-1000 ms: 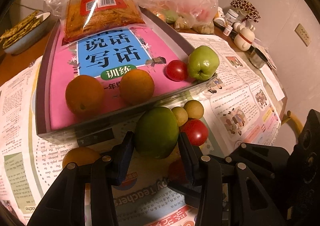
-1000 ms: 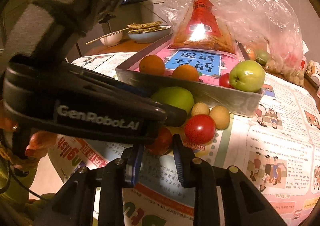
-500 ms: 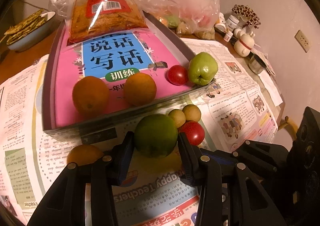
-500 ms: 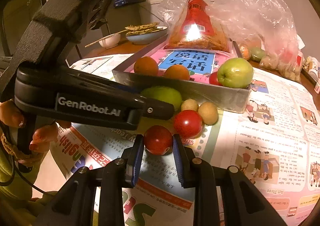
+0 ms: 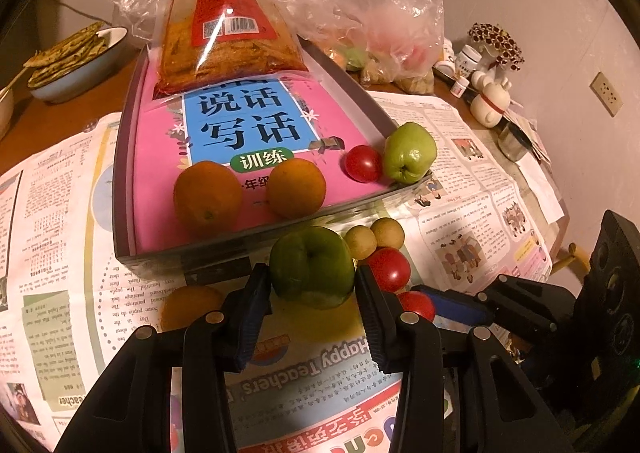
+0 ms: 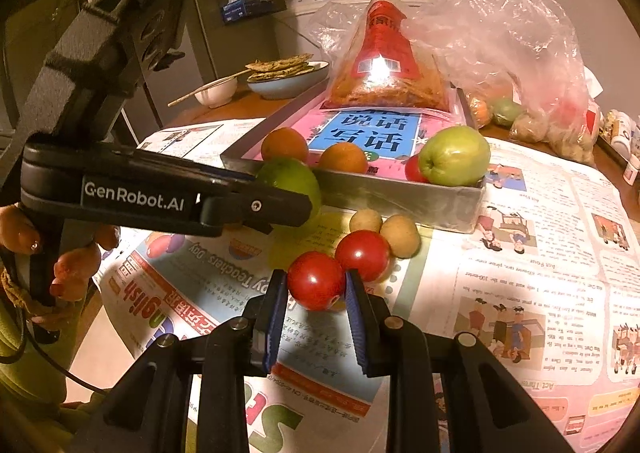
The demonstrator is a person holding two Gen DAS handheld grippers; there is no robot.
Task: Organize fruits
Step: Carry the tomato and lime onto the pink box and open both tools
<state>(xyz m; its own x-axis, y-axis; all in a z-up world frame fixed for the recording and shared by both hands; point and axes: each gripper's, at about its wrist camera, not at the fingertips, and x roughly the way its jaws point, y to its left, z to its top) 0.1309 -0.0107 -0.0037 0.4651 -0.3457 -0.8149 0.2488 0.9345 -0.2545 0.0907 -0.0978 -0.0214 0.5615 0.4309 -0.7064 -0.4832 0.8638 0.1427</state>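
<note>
Orange outside tray (image 5: 188,307): lay on the newspaper (image 5: 60,237) at lower left of the left wrist view, partly behind a finger.
Tray (image 5: 124,173): grey, shallow, left of centre; held a pink book (image 5: 248,133), a snack packet (image 5: 224,25) at its far end, two oranges (image 5: 208,197) side by side, a small tomato (image 5: 362,163) and a green apple (image 5: 409,152) at its near right corner, the last two touching.
Left gripper (image 5: 312,285): fingers clamped on a large green fruit (image 5: 310,267), just in front of the tray's near wall.
Loose fruit: two small tan fruits (image 5: 374,239) and a red tomato (image 5: 388,269) lay bunched just right of the green fruit.
Right gripper (image 6: 316,285): lower centre of the right wrist view; fingers pressed on either side of a held tomato (image 6: 314,280), which touched the red tomato beside it.
Plastic bag (image 5: 380,13): upper right, clear, crumpled, behind the tray.
Figurine (image 5: 490,101): white, far right, by small bottles.
</note>
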